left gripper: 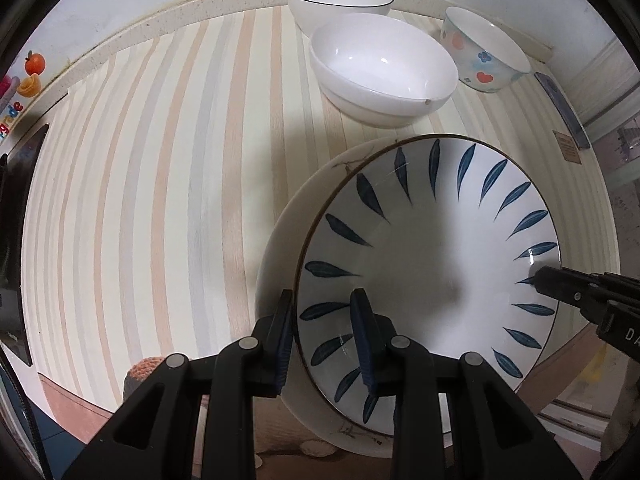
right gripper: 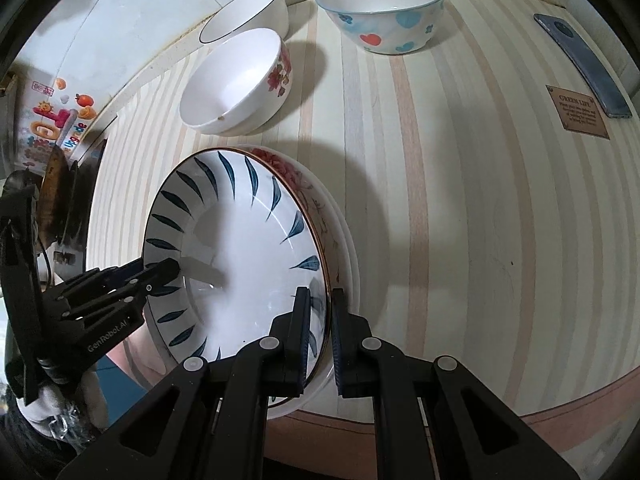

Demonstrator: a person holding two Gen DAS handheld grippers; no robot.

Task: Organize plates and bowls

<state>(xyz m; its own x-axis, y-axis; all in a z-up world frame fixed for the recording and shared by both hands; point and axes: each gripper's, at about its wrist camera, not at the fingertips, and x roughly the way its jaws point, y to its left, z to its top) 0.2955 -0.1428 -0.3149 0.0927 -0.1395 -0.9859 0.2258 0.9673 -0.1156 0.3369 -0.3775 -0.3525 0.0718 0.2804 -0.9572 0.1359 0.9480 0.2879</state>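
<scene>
A deep white plate with blue leaf marks (left gripper: 432, 264) (right gripper: 240, 248) lies on or just over a stack of plates near the table's front edge. Under it are a red-flowered plate (right gripper: 316, 200) and a plain white one (left gripper: 280, 256). My left gripper (left gripper: 322, 296) is shut on the leaf plate's left rim, one finger inside and one outside. At the opposite rim, my right gripper (right gripper: 320, 292) is shut on the same plate. Each gripper shows in the other's view: the right one (left gripper: 538, 276), the left one (right gripper: 170, 268). I cannot tell whether the leaf plate touches the stack.
Three bowls stand at the back: a black-rimmed white bowl (left gripper: 340, 0) (right gripper: 244, 12), a white bowl with a red flower (left gripper: 384, 72) (right gripper: 236, 80), and a heart-patterned bowl (left gripper: 484, 52) (right gripper: 384, 12). A phone (right gripper: 584, 64) and a brown label (right gripper: 576, 112) lie at the right of the striped table (right gripper: 460, 220).
</scene>
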